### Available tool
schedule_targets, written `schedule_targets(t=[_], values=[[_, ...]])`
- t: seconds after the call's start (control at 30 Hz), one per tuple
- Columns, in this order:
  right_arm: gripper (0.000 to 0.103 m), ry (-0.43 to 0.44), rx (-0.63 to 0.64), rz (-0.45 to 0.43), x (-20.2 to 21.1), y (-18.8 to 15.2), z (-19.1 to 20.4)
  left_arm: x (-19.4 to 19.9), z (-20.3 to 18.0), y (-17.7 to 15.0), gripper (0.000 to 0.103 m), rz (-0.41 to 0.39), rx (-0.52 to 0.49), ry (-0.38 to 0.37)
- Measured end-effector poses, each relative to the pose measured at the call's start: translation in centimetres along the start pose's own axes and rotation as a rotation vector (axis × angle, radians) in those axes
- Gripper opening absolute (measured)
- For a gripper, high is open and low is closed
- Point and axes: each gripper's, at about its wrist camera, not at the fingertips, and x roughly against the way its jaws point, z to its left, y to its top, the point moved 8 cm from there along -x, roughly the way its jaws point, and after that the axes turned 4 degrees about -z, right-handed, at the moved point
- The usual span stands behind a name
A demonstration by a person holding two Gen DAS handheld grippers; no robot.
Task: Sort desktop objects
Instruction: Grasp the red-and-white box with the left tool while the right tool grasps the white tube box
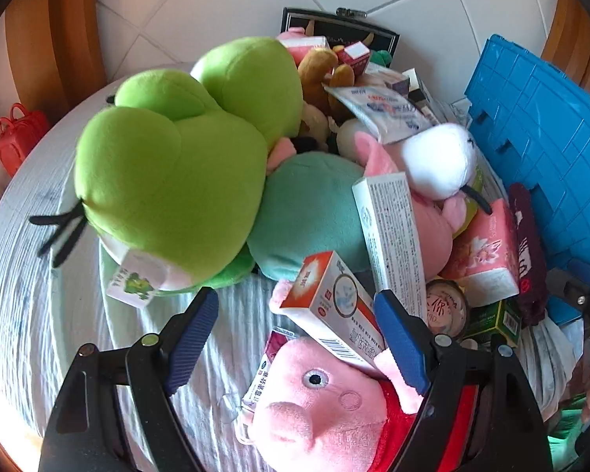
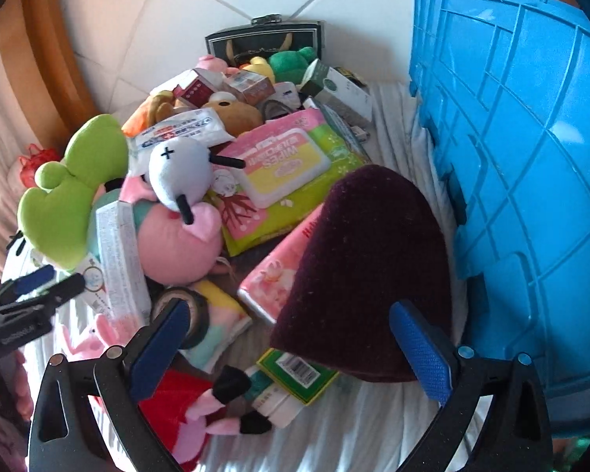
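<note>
Left tool (image 1: 295, 334) over pink pig plush (image 1: 326, 405), red-clothed.

A desk (image 1: 39, 275) covered with a pale, finely ribbed cloth carries the heap. At its left side a big lime-green plush (image 1: 169, 181) lies on the cloth, its paper tag hanging by the near edge. Beside it rests a teal plush (image 1: 306, 212). Nearest the front a pink pig plush (image 1: 322, 405) in red lies on the cloth, with a small box under its head. On the right a dark maroon knitted hat (image 2: 369, 275) sits on the cloth, partly over a green box (image 2: 295, 377). A blue plastic crate (image 2: 531, 157) lies tipped on its side along the desk's right edge. At the far end a dark case (image 2: 263, 39) stands open.
</note>
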Motion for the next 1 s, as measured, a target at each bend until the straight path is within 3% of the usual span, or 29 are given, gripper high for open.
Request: schedule_targets(t=[0.03,0.1,0.17,0.3,0.47,0.5,0.67,0.83,0.93,1.0], values=[[0.099,0.022,0.005,0.001,-0.1,0.0,0.6,-0.8,-0.3,-0.5,0.073,0.02,-0.003,-0.007],[0.075,0.06,0.02,0.019,-0.5,0.0,2.0,-2.3,-1.2,-1.3,0.052,0.051,0.001,-0.058],[0.062,0.092,0.033,0.045,-1.3,0.1,3.3,-2.3,-1.9,-1.3,0.048,0.024,0.002,-0.081],[0.058,0.172,0.054,0.08,-2.3,-0.1,6.4,-0.2,-2.7,-0.5,0.028,-0.048,-0.062,-0.095],[0.058,0.253,0.074,0.103,-3.7,0.0,10.3,1.7,-2.1,1.2,0.027,-0.129,-0.123,-0.055],[0.053,0.268,0.075,0.109,-4.1,0.1,11.0,1.6,-1.7,1.2,0.026,-0.126,-0.117,-0.057],[0.049,0.285,0.043,0.133,-6.2,0.5,12.3,1.1,-0.3,2.1,0.026,-0.114,-0.086,-0.084],[0.048,0.303,0.031,0.136,-7.1,0.5,13.6,2.2,0.1,2.8,0.026,-0.154,-0.115,-0.089],[0.037,0.293,0.04,0.135,-8.0,0.4,14.5,2.2,0.3,3.2,0.026,-0.162,-0.141,-0.08],[0.037,0.293,0.042,0.127,-8.0,0.5,14.7,2.5,0.3,3.5,0.025,-0.166,-0.146,-0.09]])
